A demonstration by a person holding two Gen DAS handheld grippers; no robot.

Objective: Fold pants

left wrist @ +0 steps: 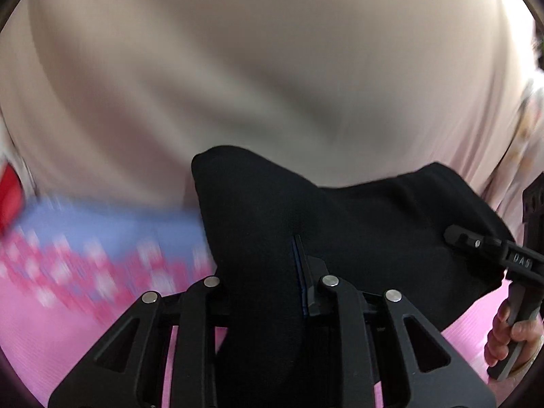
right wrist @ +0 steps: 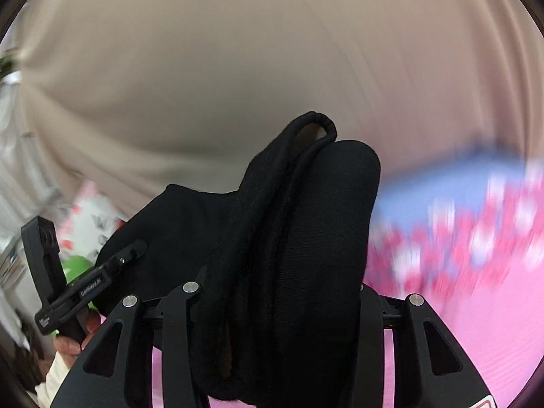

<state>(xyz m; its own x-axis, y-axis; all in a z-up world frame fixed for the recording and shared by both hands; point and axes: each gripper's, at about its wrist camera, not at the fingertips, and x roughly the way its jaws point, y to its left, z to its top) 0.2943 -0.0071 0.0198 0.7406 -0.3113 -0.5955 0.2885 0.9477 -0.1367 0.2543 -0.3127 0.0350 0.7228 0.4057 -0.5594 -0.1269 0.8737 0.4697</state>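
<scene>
The black pants [left wrist: 374,224] hang stretched between both grippers above a pink bed cover [left wrist: 68,333]. In the left wrist view my left gripper [left wrist: 268,272] is shut on a thick fold of them, and the cloth hides its fingertips. At the right edge my right gripper [left wrist: 455,234], held by a hand [left wrist: 510,333], bites the other end. In the right wrist view a bunched roll of the pants [right wrist: 306,204] fills my right gripper [right wrist: 278,282], which is shut on it. My left gripper [right wrist: 132,251] clamps the cloth at the left.
A blurred blue and pink patterned cloth [left wrist: 102,238] lies on the pink cover [right wrist: 476,323]. A beige backdrop [left wrist: 272,68] fills the upper half of both views. A green object [right wrist: 76,265] and a white patterned item [right wrist: 91,214] sit at the left.
</scene>
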